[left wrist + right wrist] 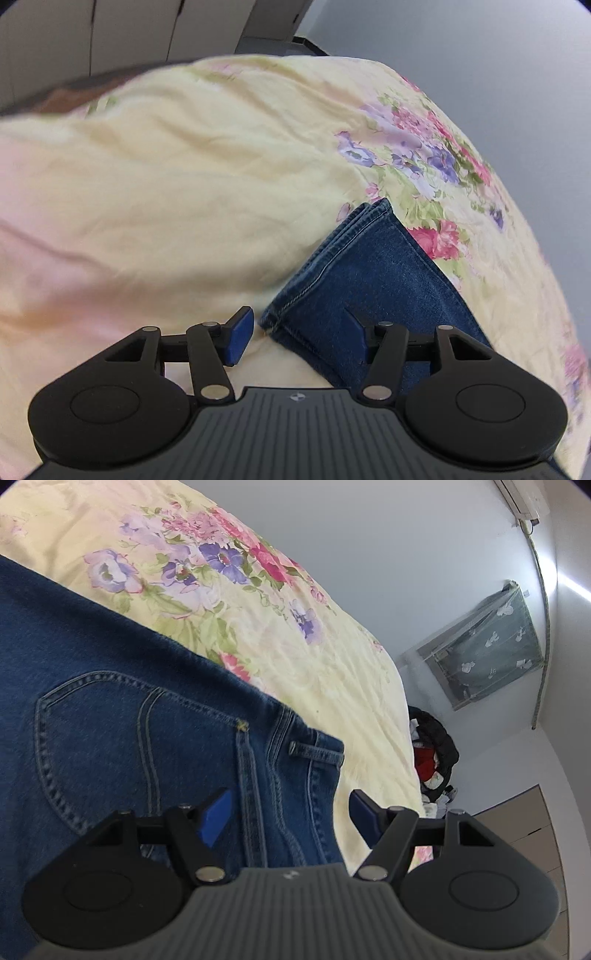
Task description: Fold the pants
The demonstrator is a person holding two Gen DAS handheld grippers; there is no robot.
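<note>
A bed is covered by a pale yellow sheet (177,192) printed with pink and purple flowers (221,561). Behind it stands a plain grey-white wall (406,554). A window with a patterned curtain (487,646) sits in the side wall, and a heap of dark and red clothes (434,757) lies beside the bed.

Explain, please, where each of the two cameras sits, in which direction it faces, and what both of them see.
Left wrist: sits behind the left gripper, looks down at the hem end of the jeans on the floral bedspread; its open fingers show.
Right wrist: sits behind the right gripper, looks down at the waistband and back pocket, with a wall and a clothes pile beyond; open fingers show.
Shared: the jeans and the bedspread.
</note>
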